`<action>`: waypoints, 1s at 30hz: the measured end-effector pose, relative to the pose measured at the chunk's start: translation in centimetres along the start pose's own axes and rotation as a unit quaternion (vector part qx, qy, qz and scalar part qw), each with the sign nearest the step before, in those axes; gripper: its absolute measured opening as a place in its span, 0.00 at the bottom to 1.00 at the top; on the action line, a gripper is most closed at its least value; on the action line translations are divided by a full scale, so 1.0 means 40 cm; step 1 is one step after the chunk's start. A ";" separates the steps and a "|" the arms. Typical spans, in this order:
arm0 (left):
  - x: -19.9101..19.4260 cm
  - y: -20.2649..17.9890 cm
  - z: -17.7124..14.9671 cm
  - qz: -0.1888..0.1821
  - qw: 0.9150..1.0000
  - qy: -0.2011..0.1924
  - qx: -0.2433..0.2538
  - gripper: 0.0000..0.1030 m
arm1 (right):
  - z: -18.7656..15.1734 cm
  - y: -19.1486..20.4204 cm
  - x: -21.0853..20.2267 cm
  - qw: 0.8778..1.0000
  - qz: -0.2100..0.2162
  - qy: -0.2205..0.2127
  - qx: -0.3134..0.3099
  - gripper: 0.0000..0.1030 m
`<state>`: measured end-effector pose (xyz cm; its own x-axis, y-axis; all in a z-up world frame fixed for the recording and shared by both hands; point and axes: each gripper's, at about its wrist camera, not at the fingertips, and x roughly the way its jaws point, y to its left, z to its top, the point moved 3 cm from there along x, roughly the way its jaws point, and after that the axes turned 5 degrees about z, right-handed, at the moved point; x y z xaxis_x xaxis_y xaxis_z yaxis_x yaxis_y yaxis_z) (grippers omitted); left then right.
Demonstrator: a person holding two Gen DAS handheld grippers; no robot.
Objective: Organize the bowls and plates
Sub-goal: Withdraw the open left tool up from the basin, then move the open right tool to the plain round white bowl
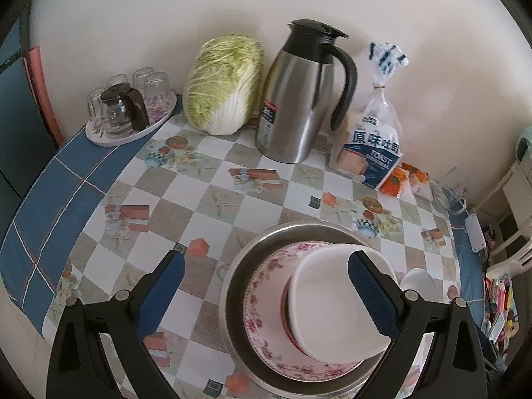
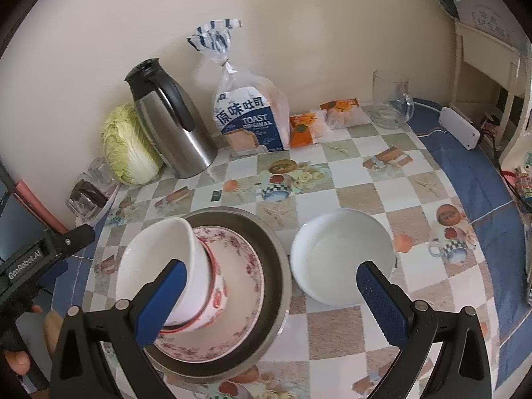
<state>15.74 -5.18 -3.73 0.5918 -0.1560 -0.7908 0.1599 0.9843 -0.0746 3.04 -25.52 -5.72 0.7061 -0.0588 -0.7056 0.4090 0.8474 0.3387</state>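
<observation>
A metal dish [image 1: 236, 267] sits on the table's near side and carries a pink floral plate [image 1: 266, 302]. On the plate is a red-patterned bowl [image 2: 214, 301], and a white bowl [image 1: 329, 299] lies tilted in it. My left gripper [image 1: 266, 294] hangs open over this stack, its right pad in front of the white bowl. A second, shallower white bowl [image 2: 339, 259] rests on the cloth just right of the metal dish [image 2: 277, 266]. My right gripper [image 2: 272, 301] is open above the gap between the stack and that bowl, holding nothing.
Along the wall stand a steel thermos jug [image 1: 299, 99], a napa cabbage [image 1: 222, 83], a bag of toast [image 2: 249, 116], orange snack packets [image 2: 306, 126] and a glass mug [image 2: 390, 99]. A tray of glasses [image 1: 129, 106] is far left. A white adapter [image 2: 459, 128] lies far right.
</observation>
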 end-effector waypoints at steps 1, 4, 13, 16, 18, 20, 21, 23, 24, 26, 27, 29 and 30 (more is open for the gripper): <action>-0.002 -0.007 -0.001 0.000 1.000 0.000 0.002 0.96 | -0.001 -0.006 -0.003 1.000 -0.001 0.000 0.000 1.00; -0.009 -0.036 -0.004 -0.005 1.000 -0.004 0.012 0.96 | 0.000 -0.028 -0.009 1.000 -0.005 0.000 0.002 1.00; -0.045 -0.170 -0.016 -0.045 0.997 -0.027 0.061 0.96 | 0.003 -0.166 -0.029 0.999 -0.029 -0.002 0.046 1.00; -0.058 -0.235 -0.018 -0.067 0.993 -0.039 0.089 0.96 | 0.003 -0.230 -0.026 0.997 -0.040 0.002 0.068 1.00; -0.061 -0.278 -0.018 -0.073 0.990 -0.037 0.111 0.96 | 0.002 -0.279 -0.022 0.995 -0.054 0.005 0.088 1.00; -0.056 -0.325 -0.021 -0.093 0.987 -0.025 0.129 0.96 | 0.000 -0.310 -0.016 0.993 -0.065 0.007 0.101 1.00; -0.048 -0.348 -0.024 -0.102 0.985 -0.012 0.137 0.96 | -0.003 -0.325 -0.008 0.992 -0.069 0.009 0.107 1.00; -0.030 -0.397 -0.033 -0.113 0.981 0.014 0.156 0.96 | -0.008 -0.342 0.011 0.991 -0.066 0.021 0.113 1.00; -0.017 -0.428 -0.037 -0.110 0.979 0.021 0.170 0.96 | -0.011 -0.348 0.024 0.991 -0.063 0.028 0.116 1.00; -0.002 -0.467 -0.045 -0.095 0.976 0.023 0.194 0.96 | -0.018 -0.353 0.047 0.990 -0.059 0.040 0.118 1.00; 0.009 -0.488 -0.049 -0.088 0.974 0.024 0.209 0.96 | -0.020 -0.354 0.058 0.990 -0.057 0.043 0.118 1.00; 0.036 -0.522 -0.056 -0.080 0.970 0.033 0.228 0.96 | -0.023 -0.354 0.077 0.991 -0.057 0.048 0.113 1.00; 0.051 -0.534 -0.057 -0.074 0.969 0.039 0.233 0.96 | -0.024 -0.354 0.086 0.991 -0.059 0.050 0.110 1.00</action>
<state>11.72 -26.32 -5.16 0.4761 -0.2681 -0.8375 0.5881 0.8052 0.0766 -0.89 -37.22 -13.56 0.5897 -0.0887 -0.8028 0.6093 0.7013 0.3701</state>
